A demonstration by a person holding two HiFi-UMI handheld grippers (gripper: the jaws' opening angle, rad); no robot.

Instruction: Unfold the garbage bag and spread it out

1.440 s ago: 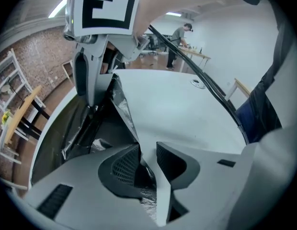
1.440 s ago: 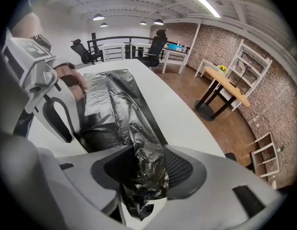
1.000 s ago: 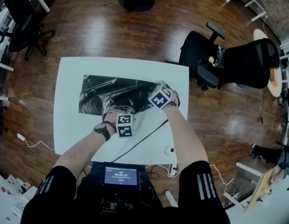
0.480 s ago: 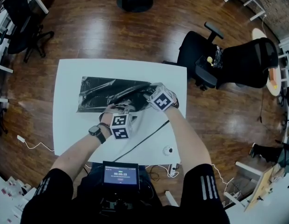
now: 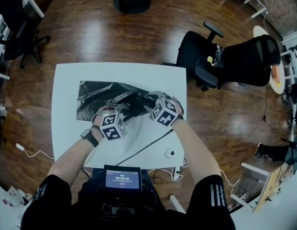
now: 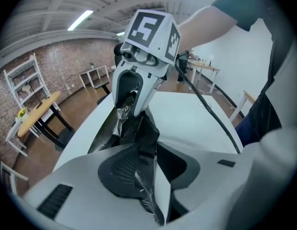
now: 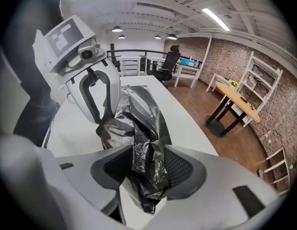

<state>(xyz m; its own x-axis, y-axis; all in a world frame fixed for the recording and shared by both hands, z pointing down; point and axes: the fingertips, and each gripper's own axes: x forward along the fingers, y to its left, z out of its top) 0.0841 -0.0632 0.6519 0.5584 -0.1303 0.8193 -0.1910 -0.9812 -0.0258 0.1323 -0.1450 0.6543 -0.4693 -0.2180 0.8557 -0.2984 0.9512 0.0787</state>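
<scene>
A crumpled black garbage bag (image 5: 103, 96) lies partly spread on the far left of the white table (image 5: 67, 128). Its right end is bunched up between my two grippers. My left gripper (image 5: 125, 111) is shut on a fold of that bag (image 6: 140, 137), with the plastic pinched between its pads (image 6: 120, 169). My right gripper (image 5: 147, 105) is shut on a thick bunch of the bag (image 7: 144, 128) a short way to the right. The two grippers face each other closely: the right one (image 6: 131, 97) fills the left gripper view, and the left one (image 7: 98, 99) shows in the right gripper view.
A black cable (image 5: 147, 143) runs diagonally over the table's near half, by a small round white object (image 5: 171, 153). A screen device (image 5: 122, 179) sits at the person's chest. Black office chairs (image 5: 234, 61) stand on the wooden floor to the right.
Both grippers have shifted left and drawn closer together. The bag's right end has bunched up between them, and less of it lies flat.
</scene>
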